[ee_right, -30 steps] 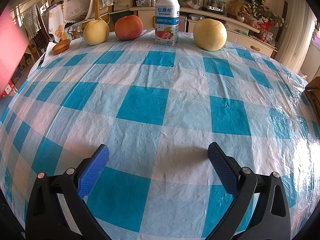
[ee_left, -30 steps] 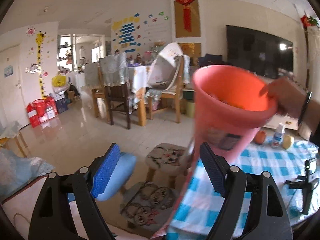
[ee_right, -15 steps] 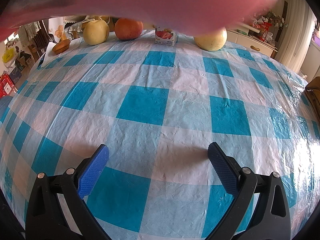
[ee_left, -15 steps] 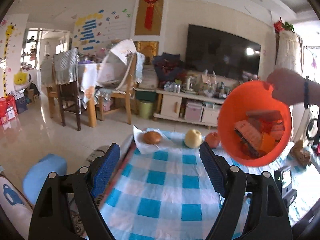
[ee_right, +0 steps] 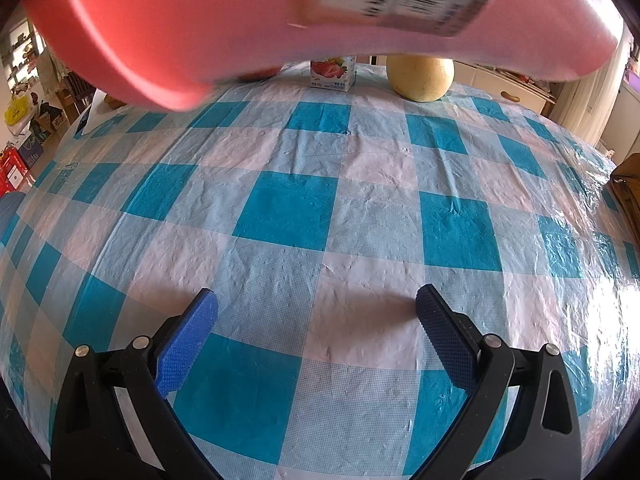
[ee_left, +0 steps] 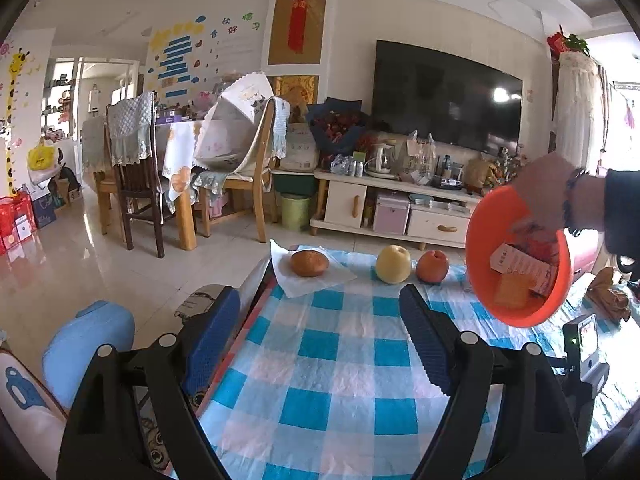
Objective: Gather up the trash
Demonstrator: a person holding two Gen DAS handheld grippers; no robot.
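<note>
An orange plastic bin (ee_left: pixel 516 292) is held tilted in the air by a bare hand (ee_left: pixel 548 188) at the right of the left wrist view; paper wrappers (ee_left: pixel 520 264) lie inside it. In the right wrist view the bin's pink-orange outside (ee_right: pixel 240 20) with a barcode label fills the top. My left gripper (ee_left: pixel 320 340) is open and empty above the blue-checked tablecloth (ee_left: pixel 332 364). My right gripper (ee_right: pixel 316 324) is open and empty low over the same cloth (ee_right: pixel 288 208).
A bread roll on white paper (ee_left: pixel 309 263), a yellow pear (ee_left: pixel 393 264) and an orange fruit (ee_left: pixel 432 266) sit at the table's far edge. A strawberry milk bottle (ee_right: pixel 333 74) and another pear (ee_right: pixel 420 78) stand beyond the right gripper. A phone on a stand (ee_left: pixel 584 340) is at right.
The hand has carried the bin from left to right across the left view and over the table, tilting it. It now covers the top of the right view. Both grippers stay open.
</note>
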